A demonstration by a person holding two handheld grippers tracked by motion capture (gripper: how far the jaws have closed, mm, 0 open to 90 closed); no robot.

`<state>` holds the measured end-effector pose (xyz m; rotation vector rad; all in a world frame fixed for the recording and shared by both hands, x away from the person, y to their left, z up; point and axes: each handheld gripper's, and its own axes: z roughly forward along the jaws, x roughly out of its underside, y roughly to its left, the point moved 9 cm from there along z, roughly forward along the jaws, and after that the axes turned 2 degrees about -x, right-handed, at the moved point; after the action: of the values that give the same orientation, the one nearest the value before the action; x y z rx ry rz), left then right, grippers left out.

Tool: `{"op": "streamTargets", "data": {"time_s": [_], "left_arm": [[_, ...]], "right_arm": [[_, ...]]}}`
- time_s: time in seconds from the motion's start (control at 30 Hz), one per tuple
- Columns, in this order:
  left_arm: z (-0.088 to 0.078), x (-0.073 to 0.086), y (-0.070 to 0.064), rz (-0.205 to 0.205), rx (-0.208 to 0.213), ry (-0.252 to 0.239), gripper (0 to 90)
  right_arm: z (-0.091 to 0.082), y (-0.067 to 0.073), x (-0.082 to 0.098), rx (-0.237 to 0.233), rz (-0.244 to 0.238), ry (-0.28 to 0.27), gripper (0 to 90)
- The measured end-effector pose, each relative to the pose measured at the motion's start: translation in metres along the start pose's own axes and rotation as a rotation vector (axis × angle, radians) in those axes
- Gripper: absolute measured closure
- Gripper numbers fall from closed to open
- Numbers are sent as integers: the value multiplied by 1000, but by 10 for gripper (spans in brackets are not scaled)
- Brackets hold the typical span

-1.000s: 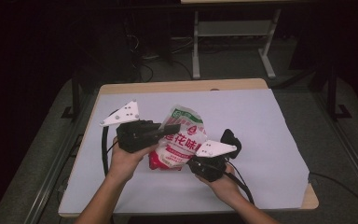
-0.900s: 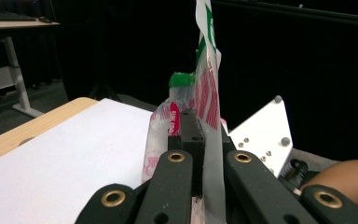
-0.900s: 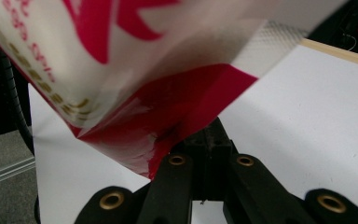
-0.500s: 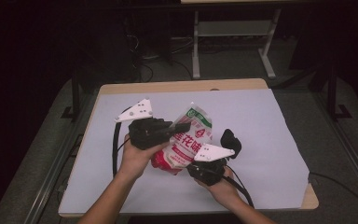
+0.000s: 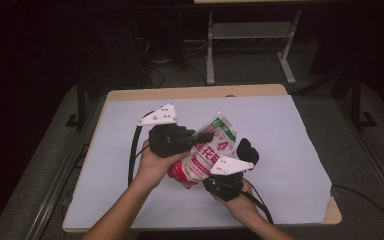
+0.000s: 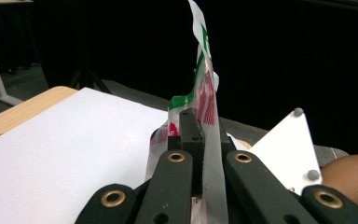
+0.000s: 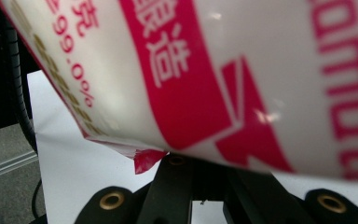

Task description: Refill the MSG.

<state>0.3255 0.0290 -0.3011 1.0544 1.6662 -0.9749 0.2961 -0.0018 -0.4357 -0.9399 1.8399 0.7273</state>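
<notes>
Two grippers holding a pouch above the white table sheet (image 5: 290,150).
Left gripper (image 5: 206,136) is clamping the glossy white-and-red plastic pouch's (image 5: 207,155) top edge, right gripper (image 5: 215,175) clamping its bottom; long axis running between them.

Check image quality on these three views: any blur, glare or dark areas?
High view: table evenly lit, surroundings nearly black, picture a bit soft. Left gripper view: fingers and pinched bag fairly sharp against a black background. Right gripper view: bag so close its red print is blurred, with small glare spots; fingers beneath it dim.
</notes>
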Motion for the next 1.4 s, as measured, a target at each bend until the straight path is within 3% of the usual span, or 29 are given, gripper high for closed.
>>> {"op": "streamTargets", "data": {"time_s": [0.4, 0.8, 1.4], "left_arm": [[10, 3, 1, -15, 32, 61, 900], [12, -2, 1, -40, 44, 67, 900], [18, 3, 5, -68, 33, 85, 900]], "right_arm": [[-1, 5, 4, 24, -20, 4, 900], [0, 10, 2, 58, -59, -6, 900], [8, 16, 4, 56, -48, 12, 900]]}}
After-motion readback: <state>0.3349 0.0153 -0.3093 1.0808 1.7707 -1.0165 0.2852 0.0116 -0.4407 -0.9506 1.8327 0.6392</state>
